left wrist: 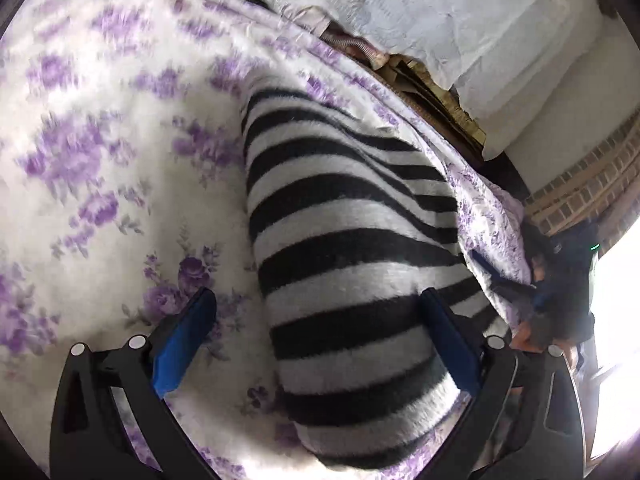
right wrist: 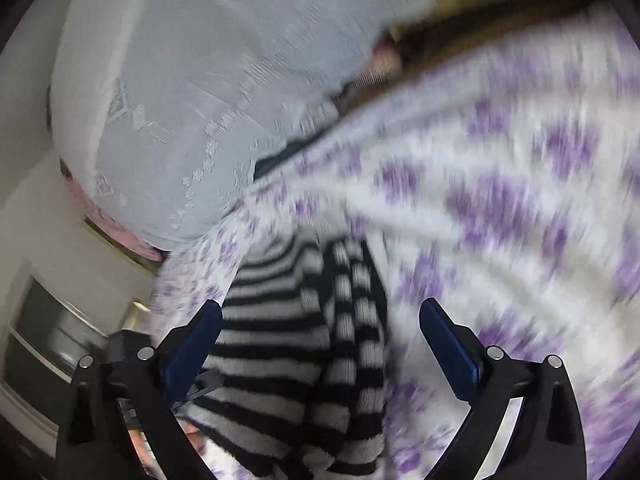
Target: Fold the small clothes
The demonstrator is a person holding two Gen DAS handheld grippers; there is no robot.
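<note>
A fluffy black-and-white striped garment (left wrist: 340, 220) lies folded into a long band on a white bedspread with purple flowers (left wrist: 100, 160). My left gripper (left wrist: 320, 320) hovers over its near end, open wide, with one blue pad (left wrist: 184, 344) over the bedspread and the other over the stripes. In the blurred right wrist view the same striped garment (right wrist: 288, 340) lies bunched by the edge of the bedspread (right wrist: 500, 200). My right gripper (right wrist: 320, 340) stands open above it, and the pads touch nothing that I can see.
A white lace-covered pillow or cushion (left wrist: 460, 12) (right wrist: 180, 100) sits at the head of the bed. Beyond the bed's edge are a brick wall (left wrist: 592, 184), a dark device with a green light (left wrist: 572, 272) and bright window glare. A pale cabinet (right wrist: 48, 320) stands at left.
</note>
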